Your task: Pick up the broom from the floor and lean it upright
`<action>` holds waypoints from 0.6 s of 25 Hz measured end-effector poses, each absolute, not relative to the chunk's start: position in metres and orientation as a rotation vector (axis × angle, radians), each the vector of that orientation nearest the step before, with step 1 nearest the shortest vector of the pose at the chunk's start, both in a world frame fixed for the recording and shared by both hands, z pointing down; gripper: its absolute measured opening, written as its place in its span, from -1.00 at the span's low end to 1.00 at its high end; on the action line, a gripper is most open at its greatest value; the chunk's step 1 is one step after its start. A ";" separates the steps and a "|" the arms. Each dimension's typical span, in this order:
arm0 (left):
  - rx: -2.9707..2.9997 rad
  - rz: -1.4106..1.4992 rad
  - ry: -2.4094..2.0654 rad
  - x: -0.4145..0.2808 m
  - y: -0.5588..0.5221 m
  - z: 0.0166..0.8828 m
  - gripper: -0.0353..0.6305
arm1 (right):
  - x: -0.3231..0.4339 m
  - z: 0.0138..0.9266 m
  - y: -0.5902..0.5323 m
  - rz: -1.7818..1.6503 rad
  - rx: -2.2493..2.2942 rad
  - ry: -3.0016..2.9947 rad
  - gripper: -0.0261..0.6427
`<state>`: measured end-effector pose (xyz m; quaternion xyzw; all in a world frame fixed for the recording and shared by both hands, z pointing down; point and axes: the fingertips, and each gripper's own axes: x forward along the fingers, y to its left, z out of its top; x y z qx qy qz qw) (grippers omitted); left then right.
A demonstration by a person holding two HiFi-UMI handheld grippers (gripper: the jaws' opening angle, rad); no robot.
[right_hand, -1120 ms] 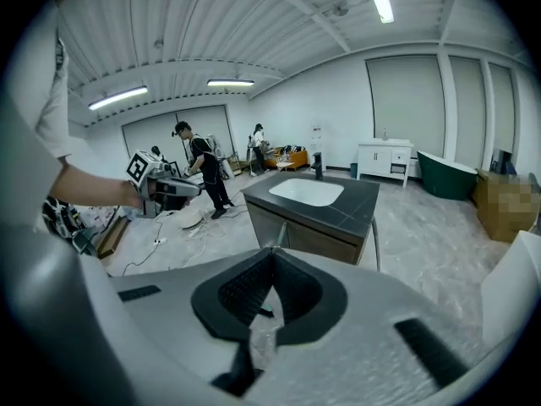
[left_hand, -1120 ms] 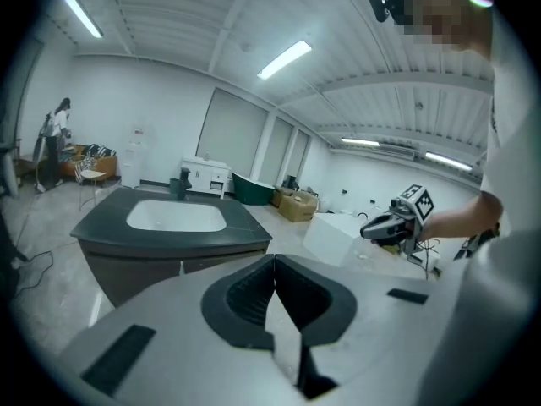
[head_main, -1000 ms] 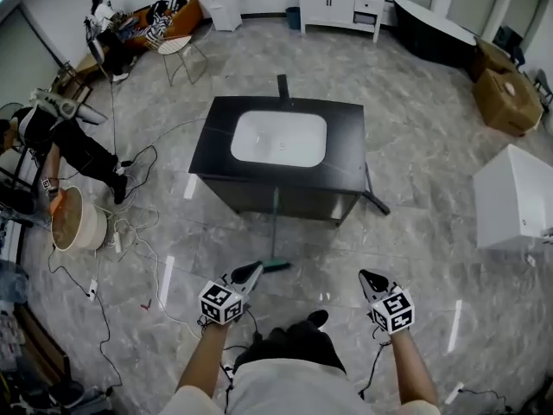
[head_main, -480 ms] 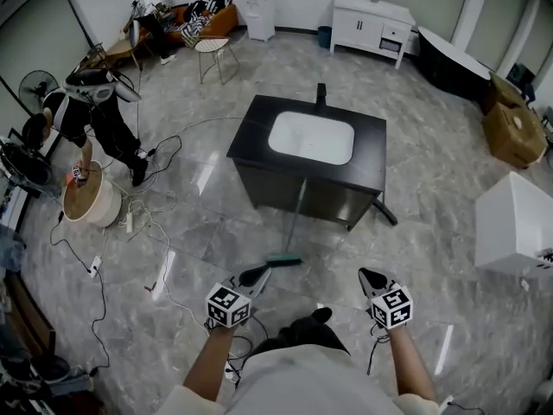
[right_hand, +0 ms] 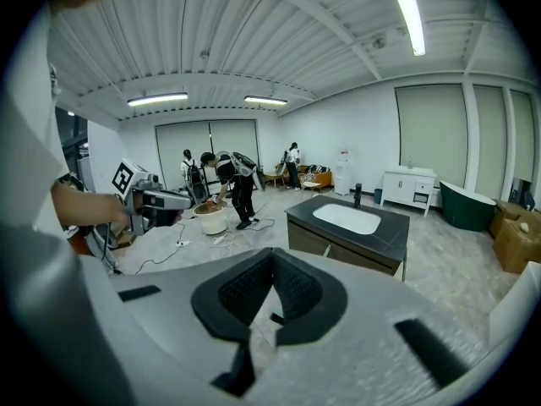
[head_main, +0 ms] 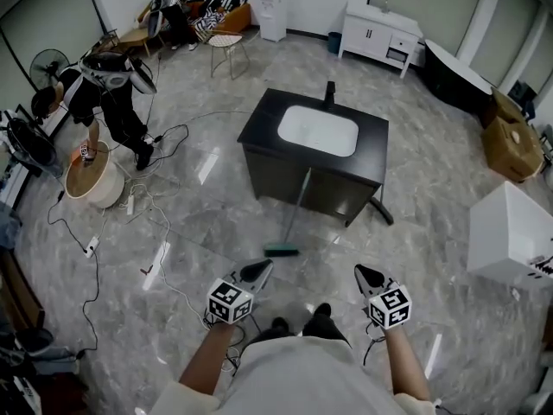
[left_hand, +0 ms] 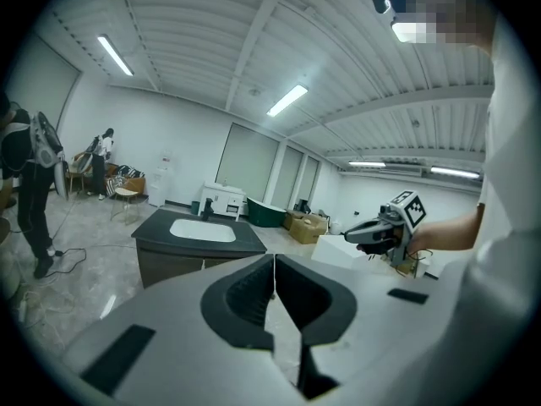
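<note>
The broom (head_main: pixel 295 211) stands near the middle of the head view. Its green head sits on the grey floor (head_main: pixel 415 232), and its thin handle leans up against the front of the black sink cabinet (head_main: pixel 268 128). A white sink (head_main: pixel 318 130) is set in the cabinet top. The left gripper (head_main: pixel 262 269) is low in the frame, just below and left of the broom head, and not touching it. Its own view shows its two dark fingers (left_hand: pixel 245 299) pressed together at the tips with nothing between them. The right gripper (head_main: pixel 361 272) is low and to the right, well apart from the broom. Its fingers (right_hand: pixel 296 299) are together too, and it holds nothing. The person's shoes (head_main: pixel 302 322) show between the two arms at the bottom. At the upper left of the head view, another person (head_main: pixel 108 89) bends over a round tub (head_main: pixel 91 180), and cables (head_main: pixel 147 223) lie on the floor near it. A white box (head_main: pixel 510 232) sits at the right edge.
</note>
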<state>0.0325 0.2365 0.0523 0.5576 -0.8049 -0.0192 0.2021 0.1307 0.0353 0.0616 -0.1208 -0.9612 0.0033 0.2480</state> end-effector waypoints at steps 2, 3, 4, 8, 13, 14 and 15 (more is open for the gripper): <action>1.540 -0.056 -2.256 0.041 0.239 0.052 -0.87 | 0.135 0.058 0.035 0.008 -0.346 -2.625 -0.92; 1.529 -0.059 -2.264 0.046 0.239 0.051 -0.87 | 0.138 0.056 0.033 0.012 -0.355 -2.631 -0.92; 1.518 -0.060 -2.275 0.051 0.238 0.048 -0.87 | 0.140 0.053 0.031 0.017 -0.364 -2.640 -0.92; 1.472 -0.067 -2.325 0.064 0.231 0.036 -0.87 | 0.145 0.039 0.020 0.038 -0.416 -2.667 -0.92; 1.395 -0.115 -2.390 0.082 0.216 0.030 -0.87 | 0.156 0.033 0.001 0.030 -0.501 -2.666 -0.92; 1.387 -0.118 -2.400 0.087 0.212 0.030 -0.87 | 0.158 0.029 -0.004 0.021 -0.516 -2.670 -0.92; 1.379 -0.117 -2.408 0.090 0.208 0.030 -0.87 | 0.160 0.027 -0.009 0.014 -0.526 -2.673 -0.92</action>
